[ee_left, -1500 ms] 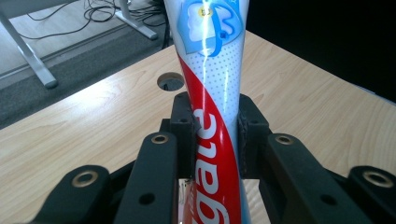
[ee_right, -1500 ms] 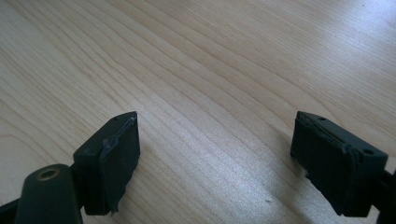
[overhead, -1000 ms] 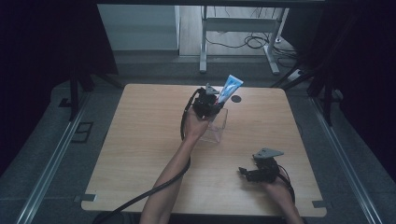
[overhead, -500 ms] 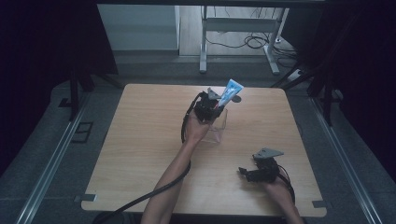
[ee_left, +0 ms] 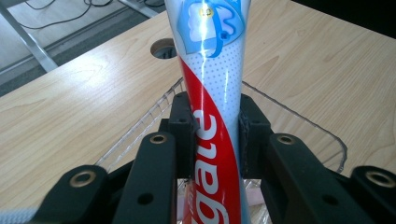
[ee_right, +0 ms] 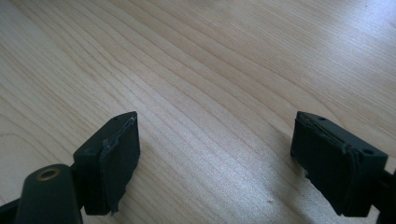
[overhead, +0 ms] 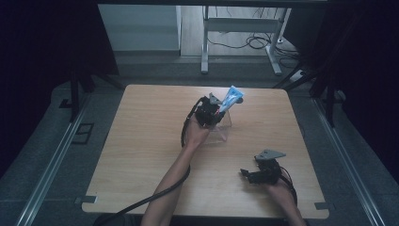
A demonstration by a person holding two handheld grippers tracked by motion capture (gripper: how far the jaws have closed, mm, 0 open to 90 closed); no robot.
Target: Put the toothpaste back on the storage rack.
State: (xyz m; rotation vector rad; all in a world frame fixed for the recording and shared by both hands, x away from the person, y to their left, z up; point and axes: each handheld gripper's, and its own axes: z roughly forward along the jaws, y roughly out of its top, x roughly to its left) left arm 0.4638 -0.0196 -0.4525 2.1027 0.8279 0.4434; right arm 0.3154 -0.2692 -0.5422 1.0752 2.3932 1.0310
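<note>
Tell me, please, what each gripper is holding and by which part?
The left gripper clamps a red, white and blue toothpaste tube around its middle, above the clear plastic container. The right gripper is open and holds nothing.

A toothpaste tube (ee_left: 210, 107), white with a red band, blue emblem and white lettering, stands tilted toward one o'clock, its lower end inside a clear plastic container (overhead: 221, 132). The container sits on the worktop (overhead: 141, 141), slightly toward twelve o'clock of its centre.
</note>
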